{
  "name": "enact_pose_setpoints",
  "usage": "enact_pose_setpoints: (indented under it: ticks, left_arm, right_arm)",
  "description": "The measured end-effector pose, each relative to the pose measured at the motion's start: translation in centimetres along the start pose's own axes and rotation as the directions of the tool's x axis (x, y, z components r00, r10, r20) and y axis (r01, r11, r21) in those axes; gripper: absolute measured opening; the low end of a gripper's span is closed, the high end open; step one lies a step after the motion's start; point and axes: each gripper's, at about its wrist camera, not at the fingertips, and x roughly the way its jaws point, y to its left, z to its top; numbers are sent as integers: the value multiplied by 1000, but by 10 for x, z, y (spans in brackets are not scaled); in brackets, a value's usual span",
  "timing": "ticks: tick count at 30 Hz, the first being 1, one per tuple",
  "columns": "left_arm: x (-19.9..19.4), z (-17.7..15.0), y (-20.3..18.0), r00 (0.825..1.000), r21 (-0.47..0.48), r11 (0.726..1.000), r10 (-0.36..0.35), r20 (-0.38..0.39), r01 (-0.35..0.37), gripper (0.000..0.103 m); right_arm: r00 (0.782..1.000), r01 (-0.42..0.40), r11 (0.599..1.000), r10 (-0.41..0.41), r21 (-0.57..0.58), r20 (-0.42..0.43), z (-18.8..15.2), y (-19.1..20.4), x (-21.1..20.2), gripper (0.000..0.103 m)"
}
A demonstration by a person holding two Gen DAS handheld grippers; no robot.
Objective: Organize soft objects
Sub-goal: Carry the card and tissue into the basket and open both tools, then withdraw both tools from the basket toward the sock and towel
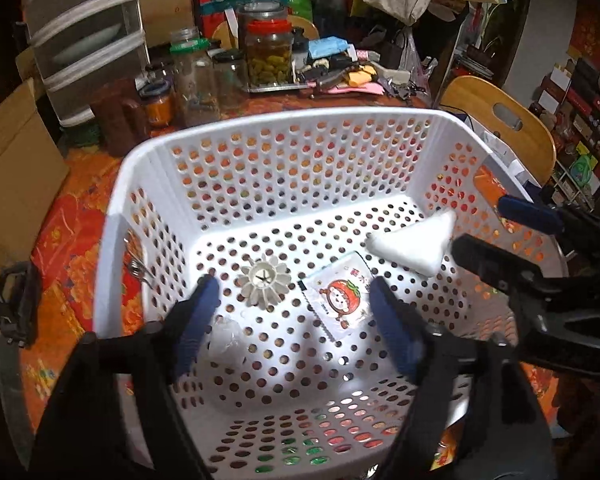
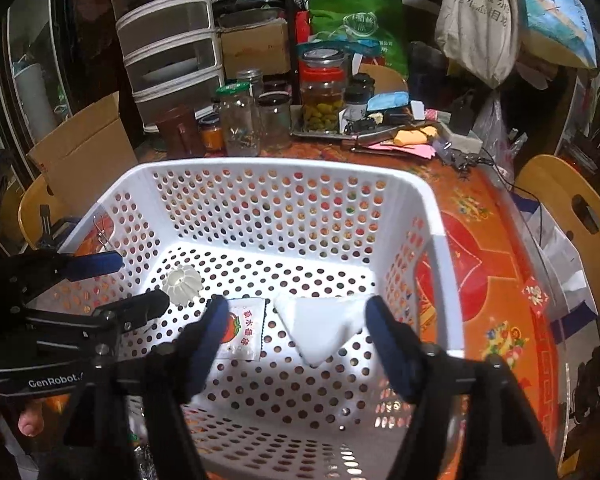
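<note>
1. Nearest the left wrist camera, the left tool (image 1: 292, 304) stands open and empty above the white perforated plastic basket (image 1: 148, 168) on the orange patterned desk (image 1: 72, 200). On the basket floor lie a white ribbed plastic flower-shaped piece (image 1: 265, 282), a white sachet printed with a tomato cartoon (image 1: 340, 296) and a white folded triangular cloth (image 1: 414, 242).

2. From the right wrist camera, the right tool (image 2: 298, 328) also gapes empty over the cloth (image 2: 320, 330). Both drops look done; the next move likely calls for fetching another soft item. "GenRobot" marks the other tool.

clear wrapper (image 1: 226, 336) blurred, perhaps plastic, basket (image 1: 116, 216) near wall cut off
</note>
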Motion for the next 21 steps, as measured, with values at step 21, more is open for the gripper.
enact_pose_setpoints:
  ticks: [21]
  left_arm:
    - [-79,-25,4,987,-21,997,77,139,-75,103]
  right_arm:
    - [992,39,999,-41,19,120,-17,-10,-64,103]
